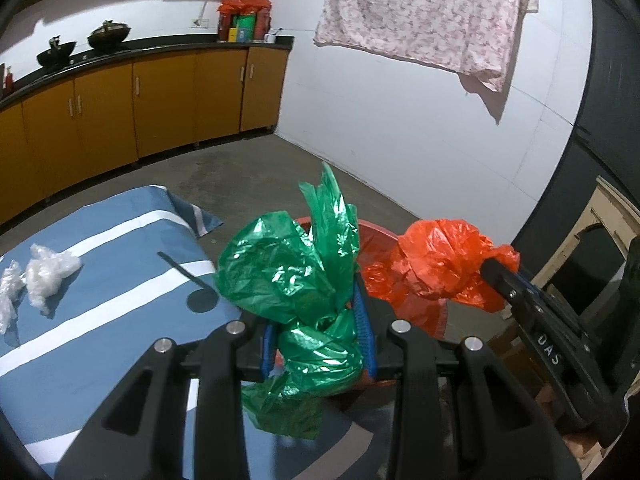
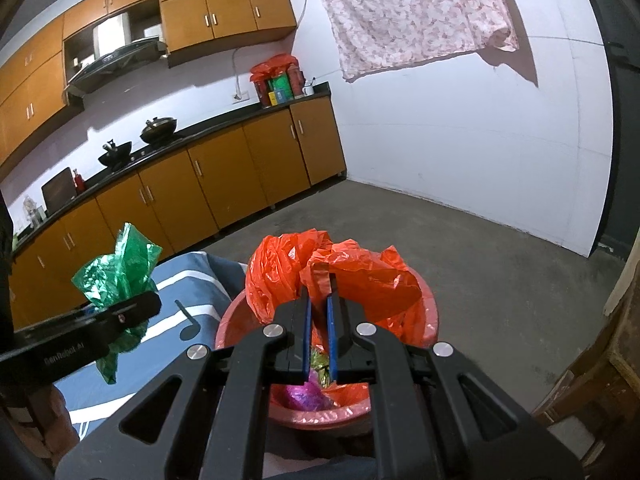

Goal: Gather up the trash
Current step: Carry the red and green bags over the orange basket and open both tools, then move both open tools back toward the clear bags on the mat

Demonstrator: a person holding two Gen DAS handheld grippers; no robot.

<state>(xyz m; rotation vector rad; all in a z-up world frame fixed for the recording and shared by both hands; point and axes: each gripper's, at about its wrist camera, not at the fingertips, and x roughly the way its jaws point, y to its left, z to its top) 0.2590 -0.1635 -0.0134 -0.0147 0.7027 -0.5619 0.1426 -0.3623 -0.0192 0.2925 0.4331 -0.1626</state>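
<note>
While clear wrappers [image 1: 48, 276] lie on the blue cloth [image 1: 100, 292] at far left, the left gripper [image 1: 316, 320] clamps a green bag [image 1: 288, 276] beside the red bin [image 2: 424, 308] — which sits rightward, under the right gripper [image 2: 319, 312], pinched on an orange bag [image 2: 360, 276] above it.

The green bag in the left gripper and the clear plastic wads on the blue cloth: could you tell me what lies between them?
Left wrist view: between the green bag and clear plastic wads, only blue cloth with a printed black music note.
</note>
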